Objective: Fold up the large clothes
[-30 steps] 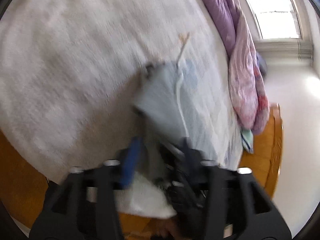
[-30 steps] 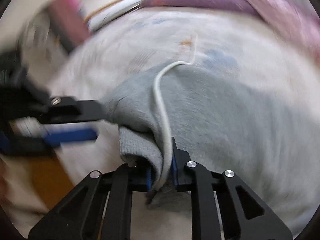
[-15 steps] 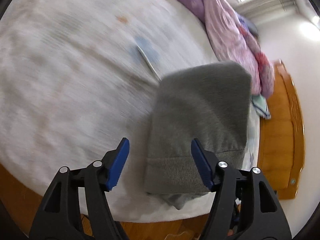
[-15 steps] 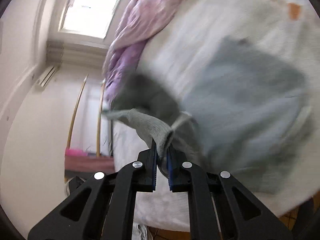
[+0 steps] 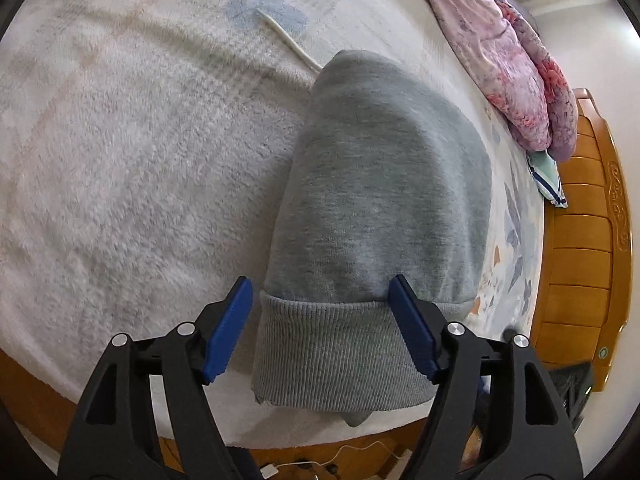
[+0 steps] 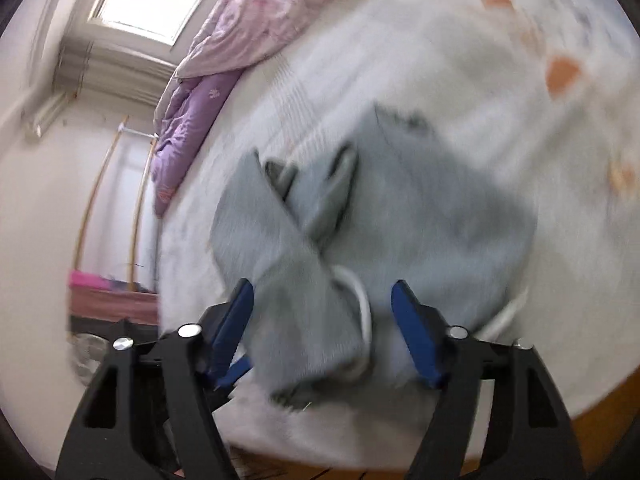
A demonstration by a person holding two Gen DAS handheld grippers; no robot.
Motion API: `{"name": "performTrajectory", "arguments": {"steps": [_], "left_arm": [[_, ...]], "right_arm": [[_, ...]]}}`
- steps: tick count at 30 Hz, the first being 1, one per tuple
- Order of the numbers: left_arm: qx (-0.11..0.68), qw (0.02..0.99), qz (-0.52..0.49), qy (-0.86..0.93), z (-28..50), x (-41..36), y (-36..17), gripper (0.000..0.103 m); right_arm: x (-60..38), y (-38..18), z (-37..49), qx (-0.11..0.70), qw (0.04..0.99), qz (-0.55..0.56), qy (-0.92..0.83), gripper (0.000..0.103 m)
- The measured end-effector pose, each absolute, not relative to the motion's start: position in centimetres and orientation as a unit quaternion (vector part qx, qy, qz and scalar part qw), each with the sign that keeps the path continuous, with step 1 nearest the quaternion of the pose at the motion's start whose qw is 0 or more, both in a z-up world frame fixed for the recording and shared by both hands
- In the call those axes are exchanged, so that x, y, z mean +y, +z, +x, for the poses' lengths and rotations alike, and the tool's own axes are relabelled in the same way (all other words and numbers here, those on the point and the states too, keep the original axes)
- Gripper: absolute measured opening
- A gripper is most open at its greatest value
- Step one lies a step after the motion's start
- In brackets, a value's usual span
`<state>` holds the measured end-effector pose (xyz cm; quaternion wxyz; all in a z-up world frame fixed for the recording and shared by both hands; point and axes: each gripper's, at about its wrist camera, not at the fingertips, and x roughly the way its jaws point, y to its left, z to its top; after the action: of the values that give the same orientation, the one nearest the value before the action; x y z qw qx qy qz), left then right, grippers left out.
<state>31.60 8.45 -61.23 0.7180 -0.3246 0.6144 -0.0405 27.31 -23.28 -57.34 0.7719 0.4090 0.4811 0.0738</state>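
A grey sweatshirt (image 5: pixel 380 200) lies folded on the white fleece blanket (image 5: pixel 140 160) near the bed's front edge, its ribbed hem (image 5: pixel 340 352) toward me. A white drawstring (image 5: pixel 288 42) pokes out at its far end. My left gripper (image 5: pixel 322 328) is open and empty, its blue pads either side of the hem. In the blurred right wrist view the same sweatshirt (image 6: pixel 420 232) lies with a loose flap and white cord (image 6: pixel 360 300) in front. My right gripper (image 6: pixel 324 328) is open, straddling that flap.
A pink and purple quilt (image 5: pixel 508 52) is bunched along the bed's far side, also in the right wrist view (image 6: pixel 224 60). A wooden footboard (image 5: pixel 584 240) stands at the right. A small striped cloth (image 5: pixel 548 176) lies by it. A cable (image 5: pixel 340 456) lies on the floor below.
My right gripper has opened and let go of the sweatshirt's flap, which has dropped onto the bed. My left gripper, open half a second ago, has moved closer to the hem.
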Motion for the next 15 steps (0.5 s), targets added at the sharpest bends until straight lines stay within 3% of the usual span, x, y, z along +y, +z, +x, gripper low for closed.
{"name": "performTrajectory", "arguments": {"steps": [10,11,12,13,15], "left_arm": [[0.615,0.715,-0.330,-0.036,31.5,7.8,-61.2,0.071],[0.615,0.715,-0.330,-0.036,31.4,7.8,-61.2,0.071],[0.615,0.715,-0.331,-0.038,31.4,8.1,-61.2,0.071],[0.616,0.713,-0.332,-0.043,31.4,8.1,-61.1,0.071],[0.614,0.712,-0.337,-0.053,31.5,8.1,-60.6,0.071]], "right_arm": [[-21.0,-63.6,35.4,0.549,0.702,0.435,0.132,0.071],[-20.3,-63.5,35.9,0.539,0.712,0.426,0.142,0.062],[-19.9,-63.3,36.3,0.538,0.717,0.415,0.153,0.035],[-20.0,-63.1,35.8,0.539,0.722,0.404,0.155,0.016],[-19.8,-61.5,35.9,0.523,0.739,0.391,0.166,0.007]]}}
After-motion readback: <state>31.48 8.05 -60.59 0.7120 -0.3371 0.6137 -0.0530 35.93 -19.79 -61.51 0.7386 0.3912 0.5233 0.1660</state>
